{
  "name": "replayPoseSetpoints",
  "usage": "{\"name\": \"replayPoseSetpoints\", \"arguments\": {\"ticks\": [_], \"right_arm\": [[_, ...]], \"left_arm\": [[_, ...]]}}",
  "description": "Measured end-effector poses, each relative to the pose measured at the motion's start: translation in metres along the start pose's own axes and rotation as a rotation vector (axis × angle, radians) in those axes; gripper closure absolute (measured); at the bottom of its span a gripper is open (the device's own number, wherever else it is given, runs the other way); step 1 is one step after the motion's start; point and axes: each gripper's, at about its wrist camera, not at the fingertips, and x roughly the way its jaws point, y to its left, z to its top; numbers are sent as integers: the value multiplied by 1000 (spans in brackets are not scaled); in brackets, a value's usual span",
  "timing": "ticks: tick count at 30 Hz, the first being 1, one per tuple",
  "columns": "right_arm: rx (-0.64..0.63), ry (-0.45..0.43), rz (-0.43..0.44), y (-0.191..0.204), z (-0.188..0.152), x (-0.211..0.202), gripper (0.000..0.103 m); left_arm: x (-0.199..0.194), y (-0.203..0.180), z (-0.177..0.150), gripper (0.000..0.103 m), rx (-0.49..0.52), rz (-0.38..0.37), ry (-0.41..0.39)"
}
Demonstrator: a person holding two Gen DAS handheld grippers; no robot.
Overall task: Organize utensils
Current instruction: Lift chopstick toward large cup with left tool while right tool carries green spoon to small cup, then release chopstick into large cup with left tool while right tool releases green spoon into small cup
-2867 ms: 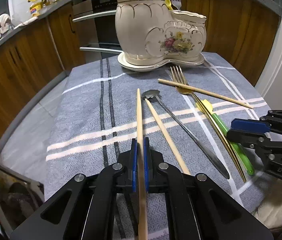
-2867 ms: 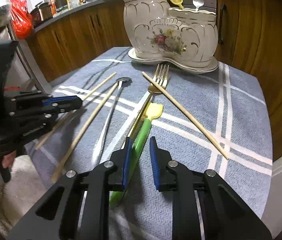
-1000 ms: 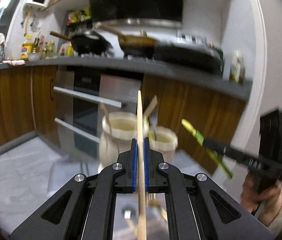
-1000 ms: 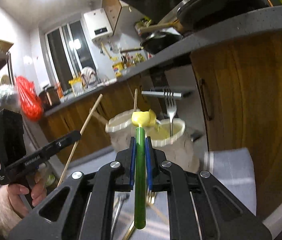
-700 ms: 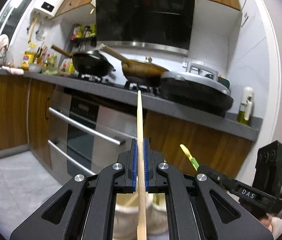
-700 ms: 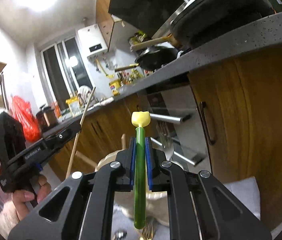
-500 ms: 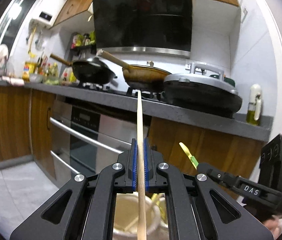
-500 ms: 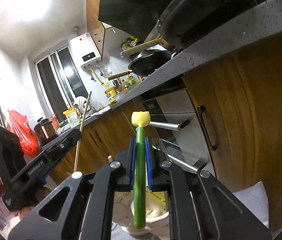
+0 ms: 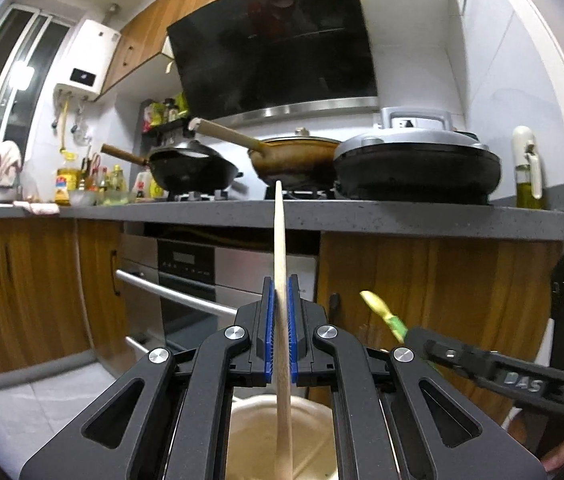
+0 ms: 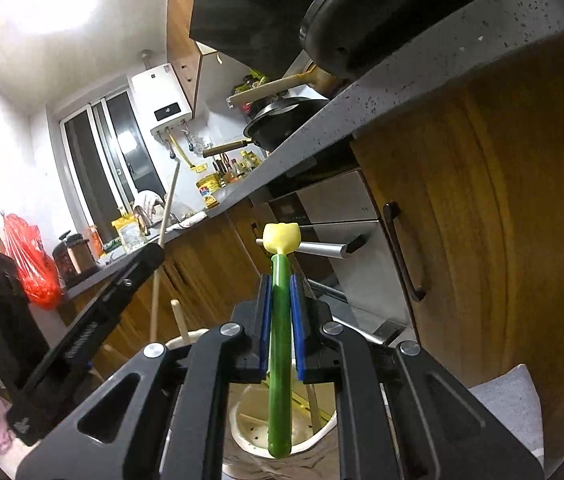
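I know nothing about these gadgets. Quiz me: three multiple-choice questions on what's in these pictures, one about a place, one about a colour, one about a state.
1. Where is the lower end of the chopstick?
A. inside the cream holder
B. on the stove
C. on the floor

2. What colour is the handle in the right gripper?
A. red
B. green
C. black

3. How is the left gripper?
A. wide open
B. shut on the chopstick
C. holding a fork

Answers: 1 A, the stick runs down into the holder's mouth; 2 B, green with a yellow tip; 3 B, blue pads press both its sides.
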Motion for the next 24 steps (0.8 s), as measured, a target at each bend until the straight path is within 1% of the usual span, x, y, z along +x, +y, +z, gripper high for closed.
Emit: {"name": "replayPoseSetpoints", "arguments": {"ticks": [3, 6, 10, 15, 19, 21, 22, 23, 24], "right_arm": [[-3, -1, -5, 0, -1, 1, 94], [-8, -3, -13, 1, 0, 4, 94], [-24, 1, -14, 6, -1, 9, 94], [-55, -2, -30, 13, -5, 16, 94], [-74, -17, -43, 13, -8, 17, 94], [-88, -25, -48, 13, -9, 17, 94], [-94, -25, -51, 14, -10, 18, 94], [-99, -25, -52, 15, -10, 19, 94], [-107, -25, -55, 16, -11, 20, 94]], "left_arm": [[-14, -6, -2, 97, 40, -7, -10], [-23, -7, -5, 97, 54, -18, 4], [-30, 0, -10, 97, 29, -33, 43], [-36, 3, -18, 96, 23, -25, 77], [-36, 1, -27, 96, 39, -14, 96], [-34, 3, -30, 96, 26, -18, 113], [-33, 5, -31, 94, 11, -23, 124], [-32, 7, -32, 86, -5, -36, 131], [-33, 7, -33, 82, -12, -40, 132]]}}
